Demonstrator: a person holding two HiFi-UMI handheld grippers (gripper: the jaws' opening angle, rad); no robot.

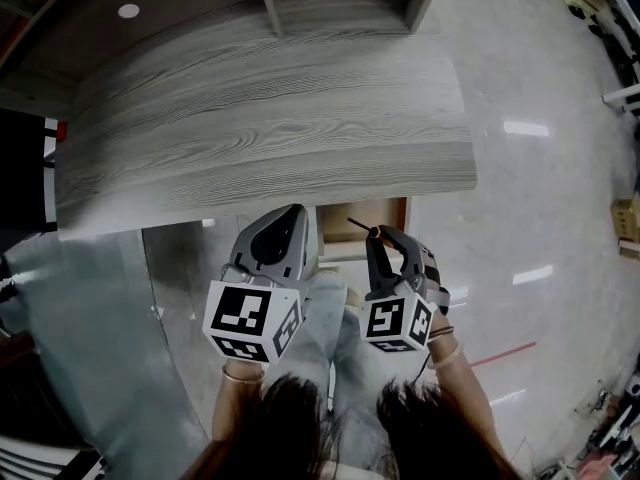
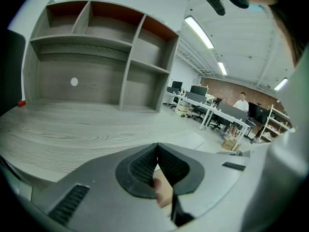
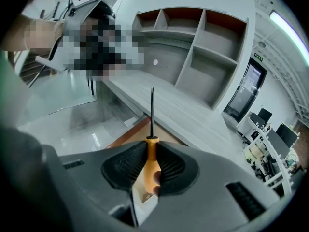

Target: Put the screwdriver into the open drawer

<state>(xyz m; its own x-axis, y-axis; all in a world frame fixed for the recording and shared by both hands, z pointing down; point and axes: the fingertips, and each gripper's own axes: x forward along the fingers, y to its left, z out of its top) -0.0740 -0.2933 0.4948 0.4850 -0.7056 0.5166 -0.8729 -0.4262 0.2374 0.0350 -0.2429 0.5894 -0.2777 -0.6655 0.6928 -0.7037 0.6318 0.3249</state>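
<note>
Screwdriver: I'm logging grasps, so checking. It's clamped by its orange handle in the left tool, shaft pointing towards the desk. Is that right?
Not the left. The screwdriver is clamped by its orange handle in the right tool, shaft pointing towards the desk, as the right gripper view shows. The left tool is shut on nothing.

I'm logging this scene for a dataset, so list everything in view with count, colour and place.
screwdriver: one, orange handle and dark shaft, held in the right gripper
drawer: one, brown wood inside, open under the desk's front edge
desk: one, grey woodgrain, in front of the person
shelf unit: one, grey, reddish-brown at the back of the top compartments, at the desk's rear
left gripper: one, grey, jaws together on nothing, left of the right gripper
right gripper: one, grey, jaws shut on the screwdriver's handle
</note>
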